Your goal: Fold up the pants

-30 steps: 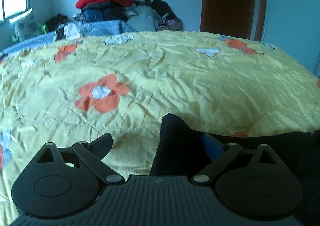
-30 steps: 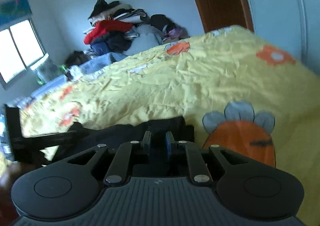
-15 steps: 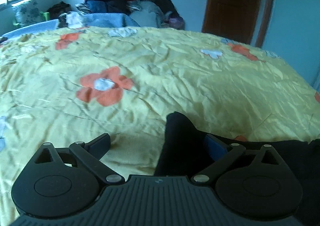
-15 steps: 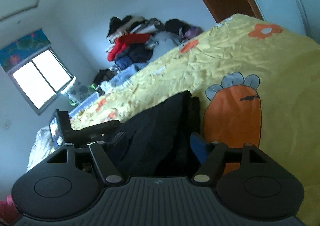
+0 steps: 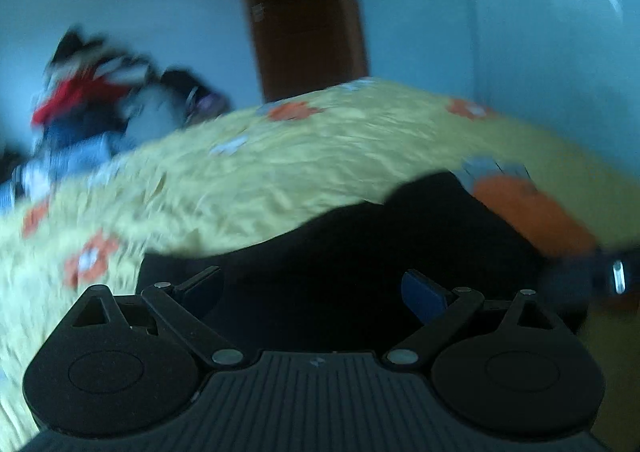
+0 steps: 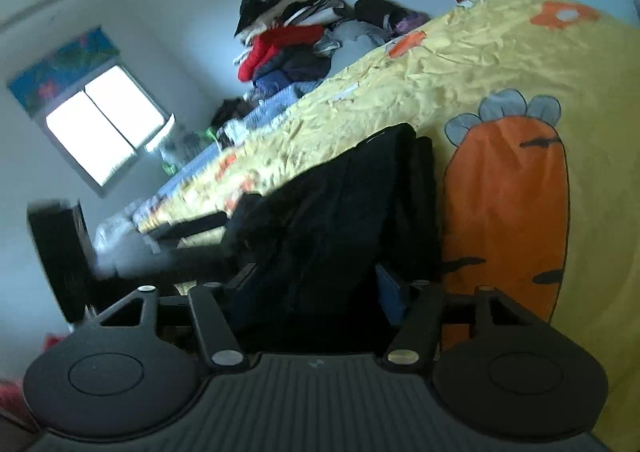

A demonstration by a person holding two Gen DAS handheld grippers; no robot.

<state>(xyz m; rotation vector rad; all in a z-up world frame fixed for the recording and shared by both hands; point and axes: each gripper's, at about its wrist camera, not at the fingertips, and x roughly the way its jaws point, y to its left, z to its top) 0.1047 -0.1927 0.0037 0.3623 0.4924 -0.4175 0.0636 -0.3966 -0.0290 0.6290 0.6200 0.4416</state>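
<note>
The black pants (image 6: 340, 212) lie on the yellow bedspread (image 6: 460, 64) just beside its carrot print (image 6: 508, 204), their long axis running away from the right gripper (image 6: 316, 284), whose jaws stand apart with the near cloth between them, gripping nothing. The left gripper (image 5: 316, 284), likewise spread, sits at the pants' other side over cloth, so both seem about equally near, though its view is blurred. Beyond the carrot print, a clothes pile (image 6: 296, 36) stands well clear; nothing blocks a fold.

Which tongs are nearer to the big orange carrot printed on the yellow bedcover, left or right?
Right. The right tongs sit open just beside the carrot; the left tongs are farther, across the black pants.
</note>
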